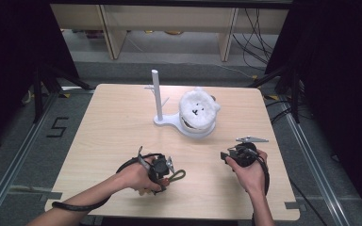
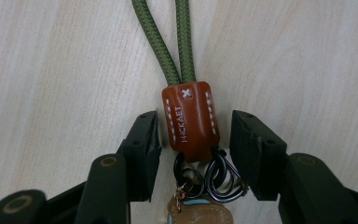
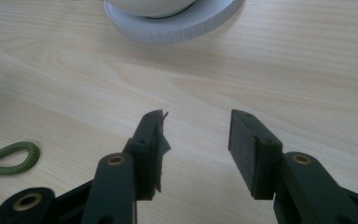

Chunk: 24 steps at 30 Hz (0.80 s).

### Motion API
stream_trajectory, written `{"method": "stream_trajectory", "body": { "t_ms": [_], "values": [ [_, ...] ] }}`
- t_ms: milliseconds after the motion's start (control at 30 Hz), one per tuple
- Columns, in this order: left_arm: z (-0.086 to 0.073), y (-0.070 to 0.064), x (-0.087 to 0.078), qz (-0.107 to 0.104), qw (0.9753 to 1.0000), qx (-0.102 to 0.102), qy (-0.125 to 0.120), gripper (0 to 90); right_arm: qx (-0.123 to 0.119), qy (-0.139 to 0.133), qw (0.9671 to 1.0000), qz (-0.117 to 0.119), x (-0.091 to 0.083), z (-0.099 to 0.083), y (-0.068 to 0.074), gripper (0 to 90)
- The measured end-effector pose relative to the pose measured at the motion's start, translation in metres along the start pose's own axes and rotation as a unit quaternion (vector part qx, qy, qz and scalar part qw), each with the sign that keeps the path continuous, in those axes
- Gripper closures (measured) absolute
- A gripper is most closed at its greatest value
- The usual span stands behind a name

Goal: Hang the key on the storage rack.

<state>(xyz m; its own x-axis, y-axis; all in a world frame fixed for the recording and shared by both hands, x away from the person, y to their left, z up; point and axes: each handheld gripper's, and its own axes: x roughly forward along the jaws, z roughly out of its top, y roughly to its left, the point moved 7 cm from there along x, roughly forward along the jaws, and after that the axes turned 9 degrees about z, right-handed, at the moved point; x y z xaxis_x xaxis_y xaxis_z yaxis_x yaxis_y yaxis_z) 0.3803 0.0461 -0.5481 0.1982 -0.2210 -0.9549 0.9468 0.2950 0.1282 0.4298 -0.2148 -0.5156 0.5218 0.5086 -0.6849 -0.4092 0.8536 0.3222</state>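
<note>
The high view looks forward and down over the whole table (image 1: 122, 122). Both gripper views sit close above its wood, sharing the green cord loop (image 3: 11, 157).

Even, soft overhead light brightens the pale table (image 1: 122, 132), while the surroundings fall into deep darkness. Shadows are faint. Both gripper views are slightly soft, with the nearest jaw bases blurred; no strong glare.

Both forearms are bare, with no sleeves in view. The left gripper (image 2: 193, 154) has two matte black jaws with flat rectangular pads, small screw holes, and brass-coloured pivot rivets on its linkage arms. The right gripper (image 3: 196, 154) is built alike, with torn black padding on one jaw. A black cable (image 1: 82, 203) trails from the left one; a grey three-cornered plate (image 1: 251, 139) tops the right.
</note>
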Motion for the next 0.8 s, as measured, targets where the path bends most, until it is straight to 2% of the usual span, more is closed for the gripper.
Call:
{"method": "stream_trajectory", "body": {
  "t_ms": [200, 333, 367, 400, 433, 500, 567, 800],
  "values": [
    [0.0008, 0.0002, 0.0005, 0.0, 1.0, 0.001, 0.001, 53.6, -0.005, 0.002, 1.0, -0.003, -0.0002, -0.0004, -0.0016, 56.2],
    [0.0009, 0.0006, 0.0006, 0.008, 0.9999, 0.008, 0.0, 57.1, -0.002, -0.003, 1.0, 0.002, 0.0003, 0.0004, -0.0008, 56.2],
    [0.0009, -0.0012, 0.0001, 0.007, 0.9999, 0.011, 0.0, 58.7, -0.013, -0.007, 0.9999, 0.004, 0.0006, 0.0015, -0.002, 56.2],
    [0.0009, -0.0012, 0.0001, 0.007, 0.9999, 0.011, 0.0, 60.0, -0.013, -0.007, 0.9999, 0.004, 0.0006, 0.0015, -0.002, 56.2],
    [0.0012, -0.0026, -0.0003, 0.007, 0.9999, 0.012, -0.002, 61.9, -0.019, -0.004, 0.9998, -0.004, 0.0004, 0.001, -0.0041, 56.2],
    [0.0011, -0.0033, -0.0006, 0.008, 0.9999, 0.013, -0.002, 64.9, -0.018, -0.005, 0.9998, -0.001, 0.0007, 0.001, -0.0034, 56.2],
    [0.0008, -0.0043, -0.0013, 0.011, 0.9999, 0.01, -0.003, 66.2, -0.006, 0.0, 1.0, -0.002, -0.0001, -0.0003, -0.0016, 56.2],
    [-0.0006, -0.0059, -0.0018, 0.017, 0.9998, 0.004, -0.006, 67.6, -0.008, -0.003, 1.0, 0.0, -0.0011, 0.0002, -0.0016, 56.2]
  ]
}}
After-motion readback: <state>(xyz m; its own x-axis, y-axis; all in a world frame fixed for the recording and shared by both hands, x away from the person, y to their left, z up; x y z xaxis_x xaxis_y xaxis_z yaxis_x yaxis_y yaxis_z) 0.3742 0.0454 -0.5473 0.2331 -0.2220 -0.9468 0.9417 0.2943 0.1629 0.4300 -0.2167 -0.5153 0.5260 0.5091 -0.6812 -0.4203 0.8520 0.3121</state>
